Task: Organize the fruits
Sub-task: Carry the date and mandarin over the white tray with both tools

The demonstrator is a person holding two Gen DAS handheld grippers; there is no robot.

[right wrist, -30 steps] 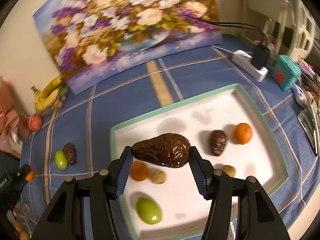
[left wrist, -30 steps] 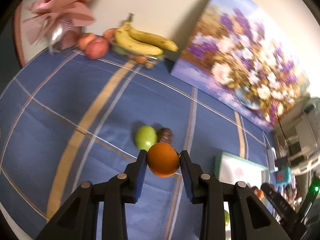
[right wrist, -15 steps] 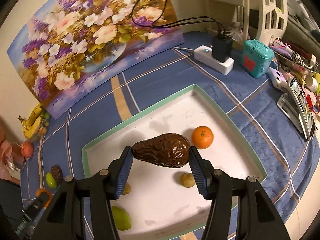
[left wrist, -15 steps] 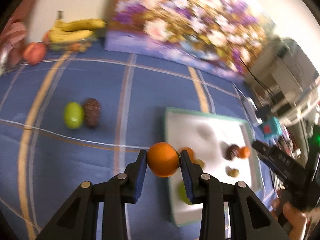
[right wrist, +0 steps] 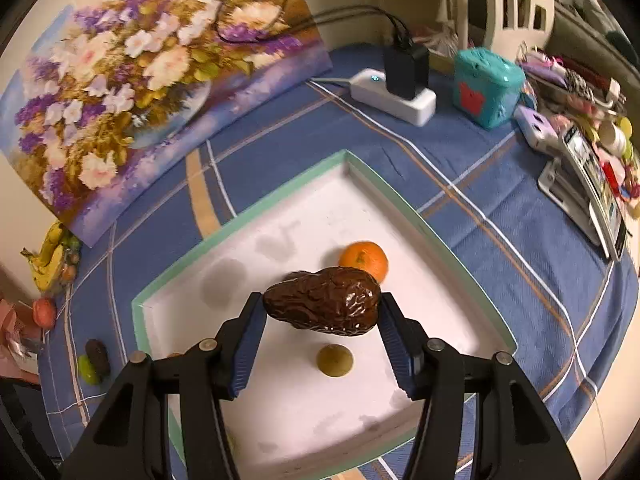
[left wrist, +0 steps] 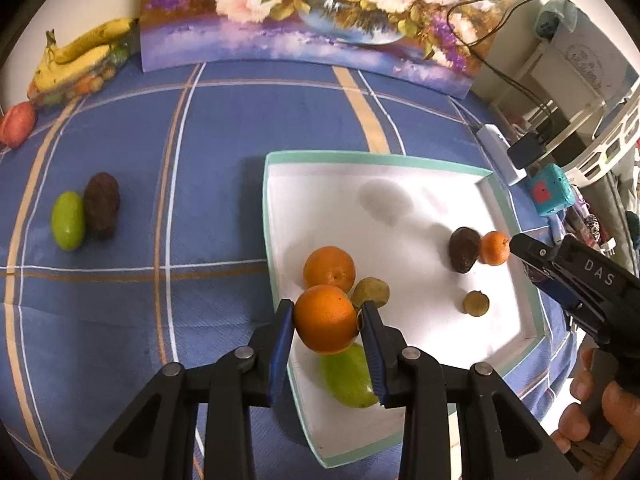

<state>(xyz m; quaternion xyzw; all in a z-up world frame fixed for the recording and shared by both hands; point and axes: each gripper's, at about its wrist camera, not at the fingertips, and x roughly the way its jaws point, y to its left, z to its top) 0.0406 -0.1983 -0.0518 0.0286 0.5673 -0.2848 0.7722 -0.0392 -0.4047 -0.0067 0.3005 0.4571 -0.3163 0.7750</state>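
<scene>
Above a white, green-rimmed tray point(left wrist: 496, 196) on the blue-clothed desk point(left wrist: 192, 160), the left gripper point(left wrist: 326, 320) clamps a round orange point(left wrist: 325, 318) and the right gripper point(right wrist: 322, 312) a wrinkled brown avocado point(right wrist: 324, 306), both poised for placing inside.

left wrist: looks steeply down along its fingers, close over the tray's point(left wrist: 496, 196) left edge, facing the painting point(left wrist: 320, 12) | right wrist: steeply down, close over the tray's point(right wrist: 460, 256) near-right part, facing its far corner | shared: tray, painting, bananas point(left wrist: 76, 60) point(right wrist: 50, 260), blue tablecloth point(left wrist: 160, 160) point(right wrist: 500, 216)
</scene>
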